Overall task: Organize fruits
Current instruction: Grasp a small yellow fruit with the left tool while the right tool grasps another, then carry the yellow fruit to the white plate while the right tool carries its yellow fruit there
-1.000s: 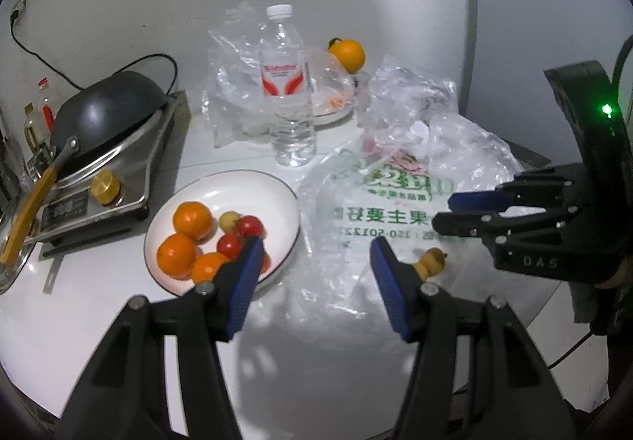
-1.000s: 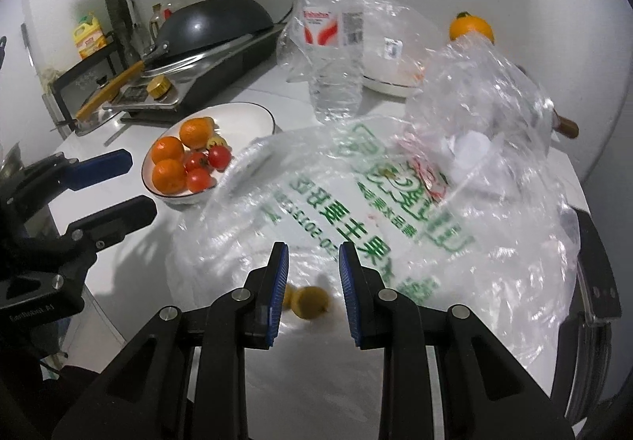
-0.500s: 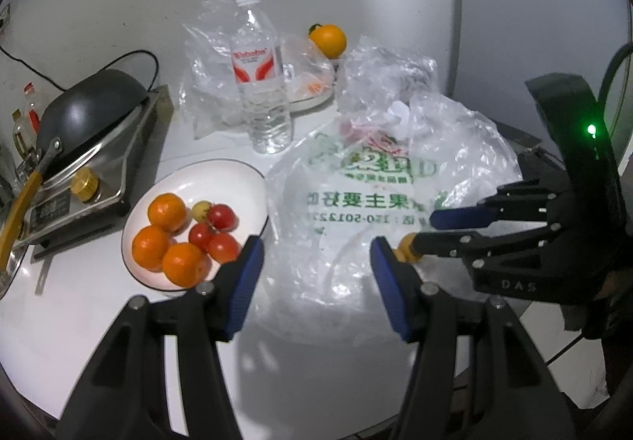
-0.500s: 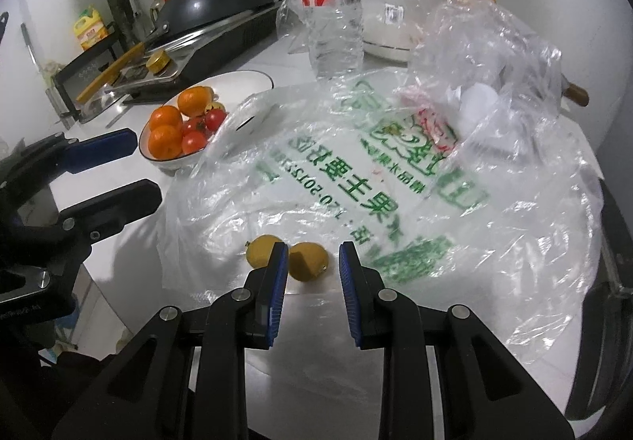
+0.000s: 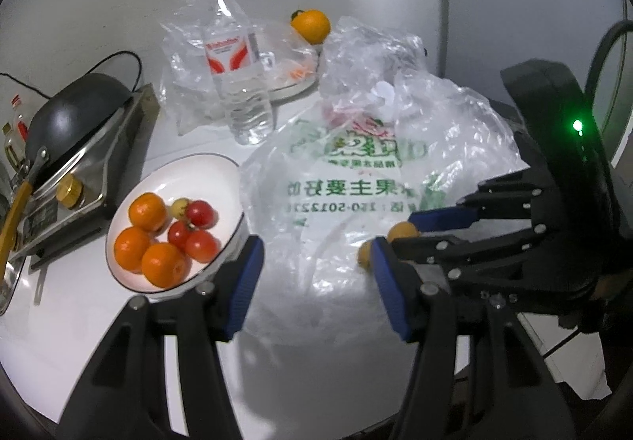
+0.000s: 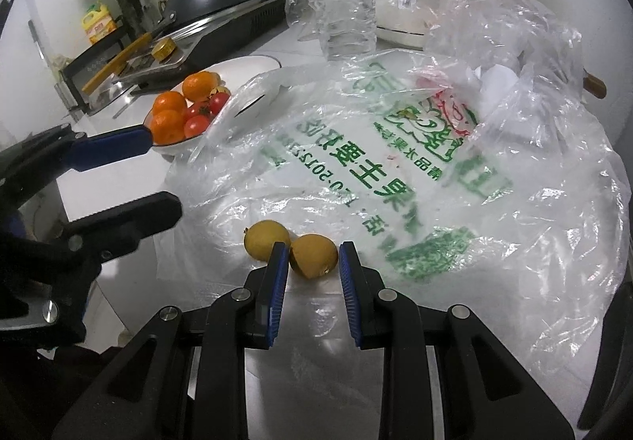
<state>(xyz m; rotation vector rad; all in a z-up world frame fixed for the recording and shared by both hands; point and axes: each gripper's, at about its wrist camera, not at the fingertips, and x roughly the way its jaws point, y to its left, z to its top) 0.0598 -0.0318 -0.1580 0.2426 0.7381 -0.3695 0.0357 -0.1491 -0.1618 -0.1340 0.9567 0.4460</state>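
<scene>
Two small yellow fruits lie at the near edge of a printed plastic bag (image 6: 395, 171). My right gripper (image 6: 312, 254) is open with one yellow fruit (image 6: 312, 256) between its blue pads and the other yellow fruit (image 6: 263, 240) just left of them. A white plate (image 5: 205, 173) holds oranges (image 5: 148, 210) and cherry tomatoes (image 5: 199, 244); it also shows in the right wrist view (image 6: 253, 64). My left gripper (image 5: 314, 270) is open and empty above the bag, right of the plate. In its view the right gripper (image 5: 399, 238) flanks a yellow fruit (image 5: 401, 231).
A water bottle (image 5: 237, 64) stands behind the plate. A stove with a black wok (image 5: 67, 123) is on the left. Another orange (image 5: 312, 25) sits on a far dish under crumpled plastic (image 5: 376, 60). The table edge runs close below both grippers.
My right gripper has moved forward until the yellow fruit sits between its pads. My left gripper has shifted right and nearer the bag.
</scene>
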